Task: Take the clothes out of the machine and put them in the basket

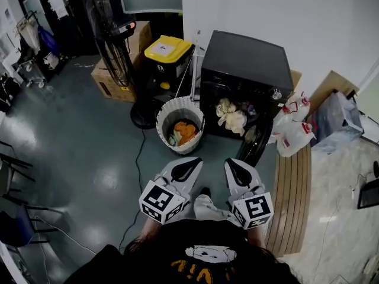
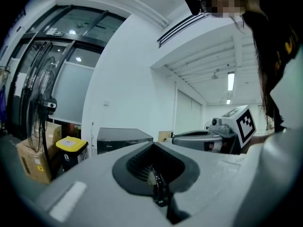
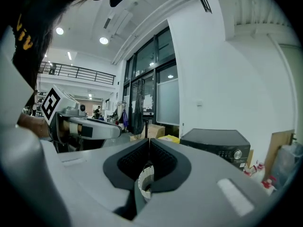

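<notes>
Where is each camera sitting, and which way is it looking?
Head view: on the person's head, looking steeply down at the machine, basket, left gripper, right gripper and dark shirt.
Left gripper view: rides the left gripper, looks along its shut jaws toward the machine; right gripper at right.
Right gripper view: rides the right gripper, faces the machine; left gripper at left.
Shared: all three show the machine.
</notes>
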Motion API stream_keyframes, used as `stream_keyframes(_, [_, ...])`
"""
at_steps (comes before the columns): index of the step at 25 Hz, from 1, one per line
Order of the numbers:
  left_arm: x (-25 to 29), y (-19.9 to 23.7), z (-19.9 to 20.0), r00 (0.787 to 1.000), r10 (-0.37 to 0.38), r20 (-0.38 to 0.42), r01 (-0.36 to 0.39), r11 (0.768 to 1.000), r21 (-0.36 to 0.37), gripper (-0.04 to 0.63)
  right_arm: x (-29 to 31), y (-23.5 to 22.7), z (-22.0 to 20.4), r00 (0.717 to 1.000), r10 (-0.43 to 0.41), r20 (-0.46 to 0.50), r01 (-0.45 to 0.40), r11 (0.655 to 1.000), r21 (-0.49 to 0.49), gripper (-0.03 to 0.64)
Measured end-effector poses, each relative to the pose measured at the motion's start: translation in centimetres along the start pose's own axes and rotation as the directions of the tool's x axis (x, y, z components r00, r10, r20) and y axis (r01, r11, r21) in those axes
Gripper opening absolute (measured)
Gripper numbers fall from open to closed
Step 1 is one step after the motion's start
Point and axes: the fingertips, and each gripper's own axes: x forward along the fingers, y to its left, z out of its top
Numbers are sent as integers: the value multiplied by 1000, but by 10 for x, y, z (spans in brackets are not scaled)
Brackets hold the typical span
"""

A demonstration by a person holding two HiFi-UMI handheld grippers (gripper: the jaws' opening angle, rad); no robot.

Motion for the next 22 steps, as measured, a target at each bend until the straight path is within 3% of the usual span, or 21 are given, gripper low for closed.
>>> stream_keyframes(5, [65, 23, 14, 1000, -25, 0, 25, 1000, -3, 0, 37, -64, 1, 1000, -17, -21, 17, 1000, -3, 26])
stream_keyframes(10, [116, 42, 15, 998, -41, -52, 41, 999, 2, 0, 72, -115, 1, 999, -18, -33, 19, 1000, 23, 26])
stream_keyframes(22, [156, 72, 7, 992, 19, -121, -17, 1000, 15, 0, 115, -159, -19, 999, 16, -35, -11, 993, 120, 26])
